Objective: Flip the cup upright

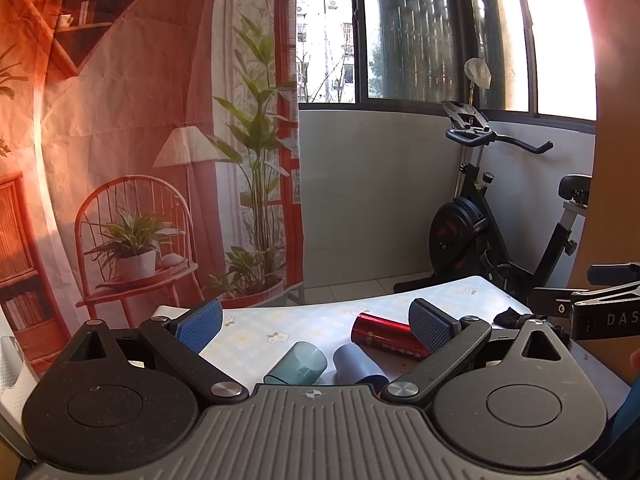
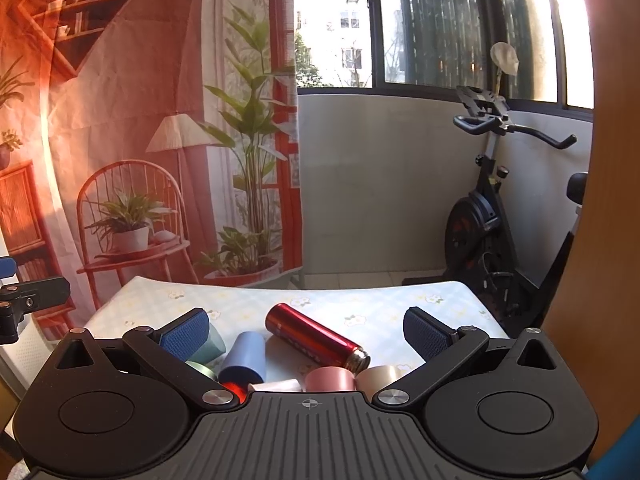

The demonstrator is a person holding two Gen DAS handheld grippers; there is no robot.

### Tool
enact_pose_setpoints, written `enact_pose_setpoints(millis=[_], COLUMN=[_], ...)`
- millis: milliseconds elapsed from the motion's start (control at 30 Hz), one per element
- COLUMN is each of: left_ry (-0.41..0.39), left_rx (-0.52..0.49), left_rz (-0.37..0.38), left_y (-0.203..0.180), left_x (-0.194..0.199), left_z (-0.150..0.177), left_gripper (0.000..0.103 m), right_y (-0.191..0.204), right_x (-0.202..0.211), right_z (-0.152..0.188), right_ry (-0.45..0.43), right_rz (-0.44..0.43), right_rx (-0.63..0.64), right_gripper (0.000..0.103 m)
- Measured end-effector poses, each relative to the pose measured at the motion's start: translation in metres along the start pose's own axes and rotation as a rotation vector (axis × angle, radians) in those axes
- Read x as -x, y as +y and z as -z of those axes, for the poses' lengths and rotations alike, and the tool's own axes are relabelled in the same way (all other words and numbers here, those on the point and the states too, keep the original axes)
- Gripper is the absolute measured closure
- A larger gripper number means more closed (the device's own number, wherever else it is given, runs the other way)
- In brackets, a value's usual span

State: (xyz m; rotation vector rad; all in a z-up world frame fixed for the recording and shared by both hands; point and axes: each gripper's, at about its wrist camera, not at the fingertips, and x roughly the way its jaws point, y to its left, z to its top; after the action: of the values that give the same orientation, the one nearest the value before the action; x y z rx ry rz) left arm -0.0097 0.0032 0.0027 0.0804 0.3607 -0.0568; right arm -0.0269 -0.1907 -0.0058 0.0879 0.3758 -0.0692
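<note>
Several cups lie on their sides on the flowered tablecloth (image 2: 360,304). In the left wrist view a clear teal cup (image 1: 298,364) and a blue cup (image 1: 358,366) lie close below my open, empty left gripper (image 1: 316,326), with a red flask (image 1: 386,336) by its right finger. In the right wrist view my right gripper (image 2: 306,334) is open and empty above the blue cup (image 2: 244,358), the red flask (image 2: 316,340), a pink cup (image 2: 330,379), a cream cup (image 2: 378,376) and a pale green cup (image 2: 212,346) partly hidden by the left finger.
A printed backdrop (image 1: 140,140) hangs behind the table's far left. An exercise bike (image 1: 492,220) stands behind the far right corner. A black clamp arm (image 1: 592,312) reaches in at the right, with a dark cloth (image 1: 510,317) near it on the table.
</note>
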Motion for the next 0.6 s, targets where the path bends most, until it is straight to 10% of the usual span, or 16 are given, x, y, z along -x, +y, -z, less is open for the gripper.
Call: enact_pose_setpoints(millis=[600], left_ry=[0.004], left_rx=[0.012], left_rz=[-0.006], left_y=[0.0036], left_x=[-0.0063], left_z=[0.0027], left_gripper=[0.002], right_y=[-0.0029], right_x=[-0.0002], right_z=[-0.0009], right_ry=[-0.012], right_rz=[-0.003], right_rx=[-0.018], right_gripper=[0.000])
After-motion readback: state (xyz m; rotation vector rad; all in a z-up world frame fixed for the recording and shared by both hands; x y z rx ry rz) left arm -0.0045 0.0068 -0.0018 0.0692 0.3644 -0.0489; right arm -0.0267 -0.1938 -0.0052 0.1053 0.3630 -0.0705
